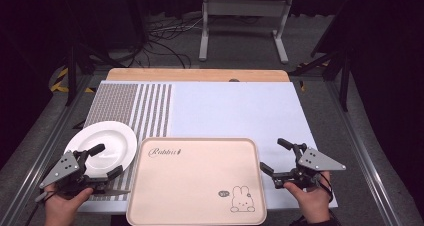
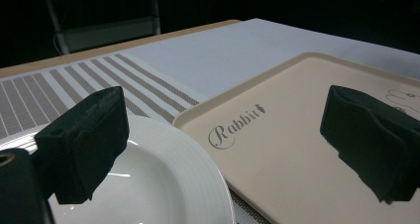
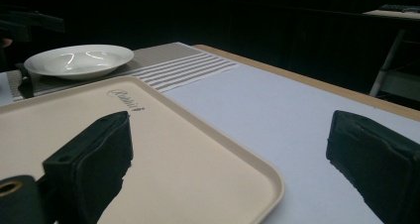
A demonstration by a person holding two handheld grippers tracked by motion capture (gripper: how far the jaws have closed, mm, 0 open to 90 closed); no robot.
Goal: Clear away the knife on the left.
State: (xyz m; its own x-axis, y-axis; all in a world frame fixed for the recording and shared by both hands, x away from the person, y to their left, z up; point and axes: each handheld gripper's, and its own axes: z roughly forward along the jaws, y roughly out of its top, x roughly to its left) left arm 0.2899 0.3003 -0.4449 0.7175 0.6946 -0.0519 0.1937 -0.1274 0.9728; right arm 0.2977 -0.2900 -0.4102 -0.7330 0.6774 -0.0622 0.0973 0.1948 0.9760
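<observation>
A white plate (image 1: 107,142) rests on the striped part of the mat at the near left; it also shows as the plate (image 2: 163,184) and the plate (image 3: 79,59). A beige tray (image 1: 195,183) printed with a rabbit lies at the front centre, seen again as the tray (image 2: 292,154) and the tray (image 3: 188,169). My left gripper (image 1: 106,161) hovers over the plate's near edge, open and holding nothing. My right gripper (image 1: 276,156) is just right of the tray, open and holding nothing.
A pale mat (image 1: 235,111) with a grey striped band (image 1: 145,108) covers the wooden table (image 1: 200,75). Beyond the far edge stand a white metal frame (image 1: 245,21) and loose cables (image 1: 165,41) on the floor. Metal rails run along both sides of the table.
</observation>
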